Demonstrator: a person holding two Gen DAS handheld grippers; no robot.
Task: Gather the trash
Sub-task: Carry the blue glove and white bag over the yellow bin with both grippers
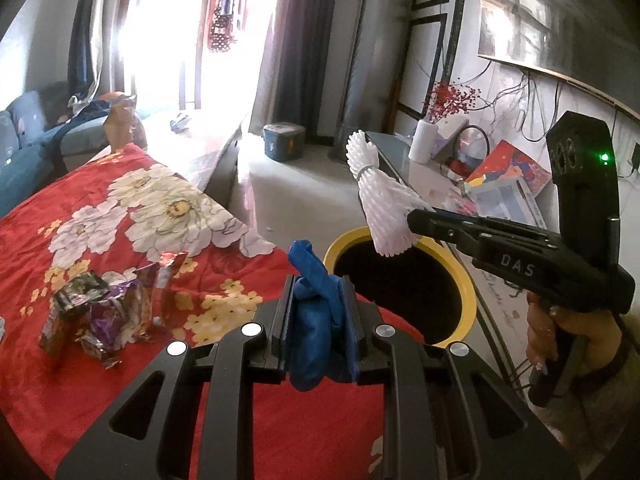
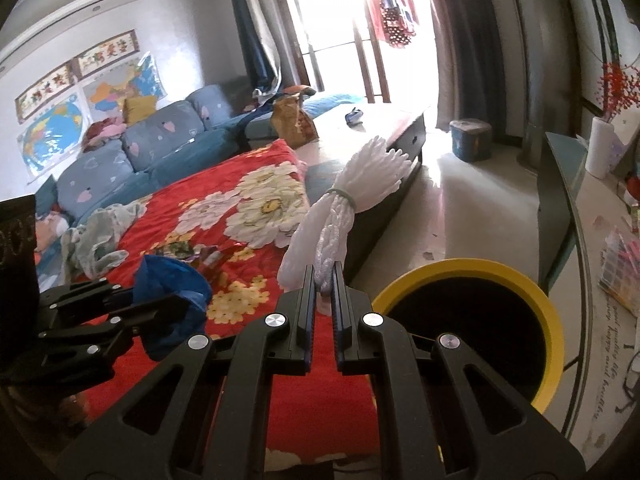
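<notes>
My left gripper (image 1: 318,288) is shut on a crumpled blue glove (image 1: 314,320), held over the red floral blanket (image 1: 120,208) just left of the yellow-rimmed bin (image 1: 466,280). It also shows in the right wrist view (image 2: 168,292). My right gripper (image 2: 323,280) is shut on a white foam net bundle (image 2: 352,200) tied with a band, held beside the bin (image 2: 472,270). In the left wrist view the bundle (image 1: 380,196) hangs over the bin's far rim. Crumpled snack wrappers (image 1: 108,312) lie on the blanket at the left.
A dark low table (image 2: 400,140) stands beyond the blanket, with a blue sofa (image 2: 140,148) behind. A glass-topped table (image 2: 600,248) with papers, a paper roll (image 1: 424,140) and red berries is right of the bin. A small blue container (image 1: 284,140) sits on the floor.
</notes>
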